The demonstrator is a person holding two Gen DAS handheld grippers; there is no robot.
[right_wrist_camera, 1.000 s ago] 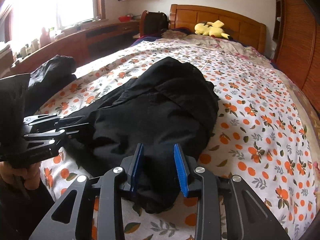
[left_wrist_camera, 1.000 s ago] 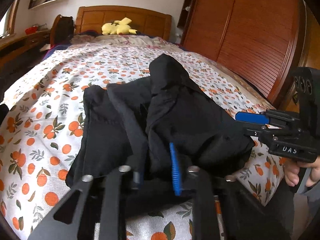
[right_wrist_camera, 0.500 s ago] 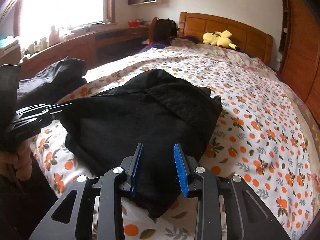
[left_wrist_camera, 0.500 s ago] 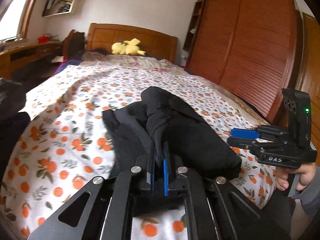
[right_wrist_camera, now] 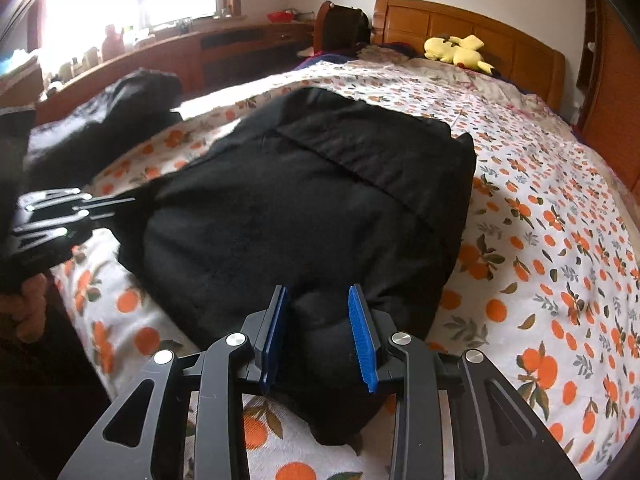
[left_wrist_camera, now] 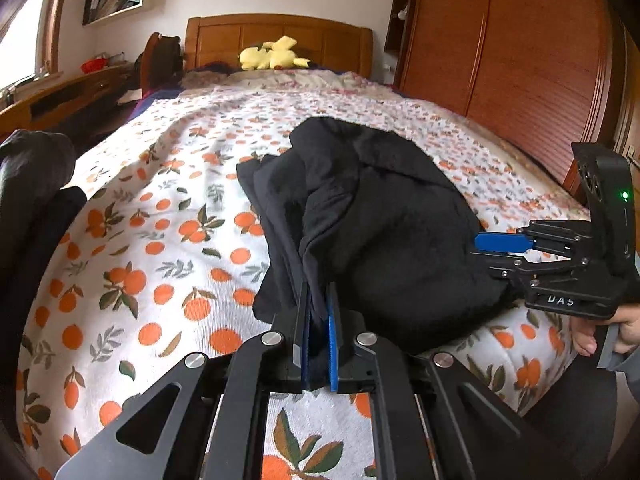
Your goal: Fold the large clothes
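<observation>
Black, soft and floppy, the garment [right_wrist_camera: 312, 208] lies bunched on the orange-print bed [right_wrist_camera: 552, 240] near its foot edge; I'd take it by hems or corners, since it sags anywhere else. My left gripper [left_wrist_camera: 319, 336] has its fingers pinched narrow on a fold at the near edge. My right gripper [right_wrist_camera: 320, 334] straddles a bulge of cloth, fingers apart, seemingly not gripping yet.

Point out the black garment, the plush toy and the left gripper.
black garment [right_wrist_camera: 320, 208], right wrist view, middle of the fabric
plush toy [left_wrist_camera: 272, 56], left wrist view, yellow body
left gripper [left_wrist_camera: 319, 316], left wrist view, between fingertips
</observation>
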